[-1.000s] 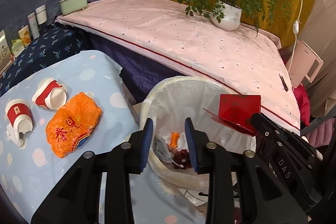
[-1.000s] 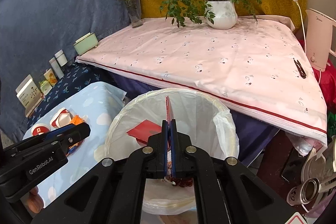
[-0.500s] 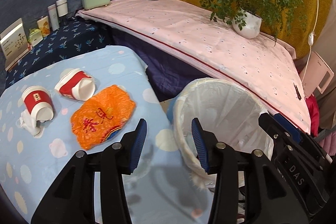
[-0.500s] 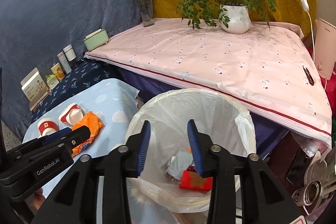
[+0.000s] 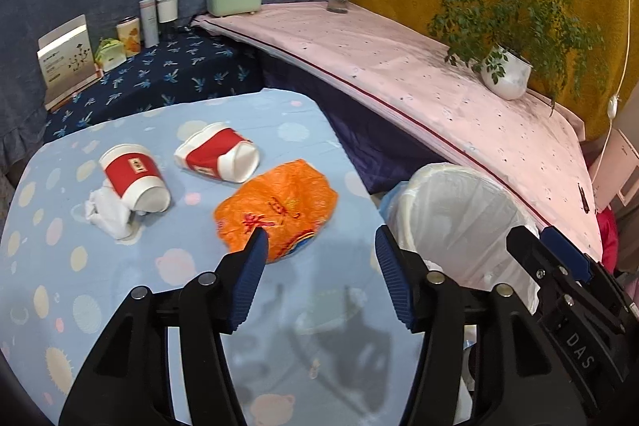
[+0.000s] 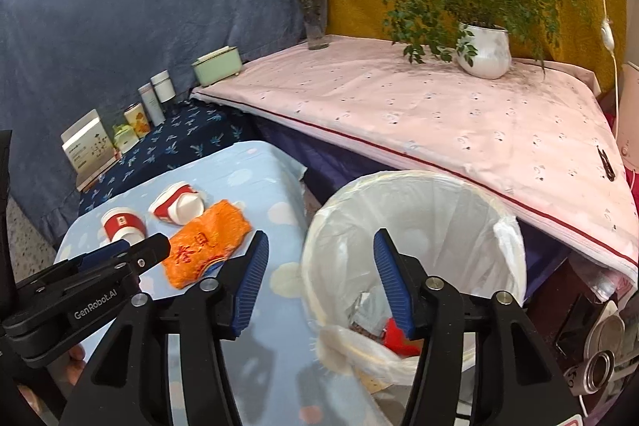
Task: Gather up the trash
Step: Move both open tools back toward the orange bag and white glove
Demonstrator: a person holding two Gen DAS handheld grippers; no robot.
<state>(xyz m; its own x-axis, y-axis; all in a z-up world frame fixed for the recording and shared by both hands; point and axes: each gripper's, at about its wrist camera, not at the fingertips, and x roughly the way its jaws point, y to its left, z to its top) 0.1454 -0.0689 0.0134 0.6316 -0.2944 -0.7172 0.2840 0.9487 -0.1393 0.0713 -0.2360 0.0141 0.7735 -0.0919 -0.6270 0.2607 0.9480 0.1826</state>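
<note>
The white-lined trash bin stands off the blue bench's right edge; only the right wrist view shows red and grey trash in it. Near that edge lies an orange wrapper, then two red paper cups and a crumpled tissue. Both left gripper and right gripper fingers are spreading, empty.

Pale blue tablecloth dotted with pastel spots; on it a crinkly orange plastic bag with red lettering, two white paper cups banded red, a white crumpled tissue; beside it, white-lined round bin, red scrap inside
</note>
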